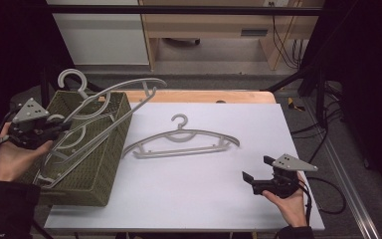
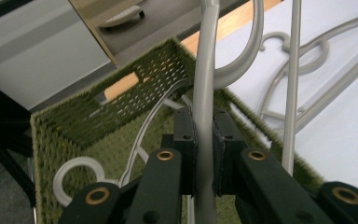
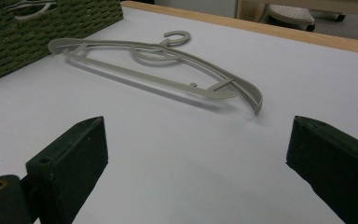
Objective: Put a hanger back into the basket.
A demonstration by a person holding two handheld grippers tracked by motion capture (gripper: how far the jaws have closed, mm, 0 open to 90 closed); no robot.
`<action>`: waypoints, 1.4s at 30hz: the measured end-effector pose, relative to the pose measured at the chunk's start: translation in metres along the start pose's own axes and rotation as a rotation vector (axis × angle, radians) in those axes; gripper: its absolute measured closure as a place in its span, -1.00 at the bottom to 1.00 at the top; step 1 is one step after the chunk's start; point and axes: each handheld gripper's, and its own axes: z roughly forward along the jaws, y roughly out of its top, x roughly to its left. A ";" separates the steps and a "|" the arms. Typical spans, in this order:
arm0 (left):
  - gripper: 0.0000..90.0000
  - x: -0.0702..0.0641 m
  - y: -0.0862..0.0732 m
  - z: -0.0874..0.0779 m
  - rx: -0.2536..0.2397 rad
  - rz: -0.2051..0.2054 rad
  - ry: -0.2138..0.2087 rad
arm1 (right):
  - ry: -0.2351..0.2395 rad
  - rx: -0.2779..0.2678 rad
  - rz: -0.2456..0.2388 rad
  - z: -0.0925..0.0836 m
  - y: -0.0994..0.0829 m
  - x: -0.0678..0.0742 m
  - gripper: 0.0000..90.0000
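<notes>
Nearest, at the right front of the desk [image 1: 189,199], the right hand-held gripper [image 1: 256,169] rests in the person's hand with its jaws released and wide apart, nothing between them. It points across the white desk top toward a grey hanger [image 1: 181,141] that lies flat near the middle, hook away from the person. In the right gripper view that flat hanger [image 3: 158,65] sits well beyond the two black jaws, apart from them.

On the left, the left hand-held gripper [image 1: 62,127] is clenched on the bar of a second grey hanger [image 1: 110,99]. In the left gripper view the black pads press on both sides of the held hanger [image 2: 205,107], whose bar runs up between them. This hanger is lifted and tilted, one end low in a green woven basket [image 1: 104,174] and its other arm reaching out over the basket's far right corner.

The basket stands on the left edge of the desk, just beside the flat hanger's left tip. More hangers [image 1: 72,82] lie inside it, one hook rising above its far rim.

Beyond the desk's wooden far edge stands pale furniture.
</notes>
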 end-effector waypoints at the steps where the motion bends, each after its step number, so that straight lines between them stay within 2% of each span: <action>1: 0.83 0.003 -0.003 0.001 0.005 -0.006 0.003 | 0.000 0.000 0.004 0.000 0.000 0.000 -0.88; 7: 0.83 0.016 -0.017 0.002 0.021 -0.026 0.004 | 0.001 0.008 0.003 0.001 0.000 0.001 -0.87; 21: 0.83 0.042 -0.051 -0.001 0.063 -0.078 0.044 | 0.000 0.016 -0.001 0.002 -0.001 0.001 -0.87; 29: 0.83 0.050 -0.060 -0.004 0.059 -0.107 0.069 | 0.000 0.016 -0.003 0.003 -0.001 0.001 -0.87; 31: 0.83 0.051 -0.061 -0.003 0.078 -0.104 0.092 | 0.000 0.015 -0.002 0.003 -0.001 0.001 -0.87; 38: 0.83 0.057 -0.069 0.002 0.115 -0.120 0.118 | 0.001 0.016 -0.001 0.003 -0.001 0.001 -0.87; 42: 0.83 0.059 -0.075 0.002 0.135 -0.116 0.142 | 0.002 0.016 -0.004 0.003 -0.001 0.000 -0.86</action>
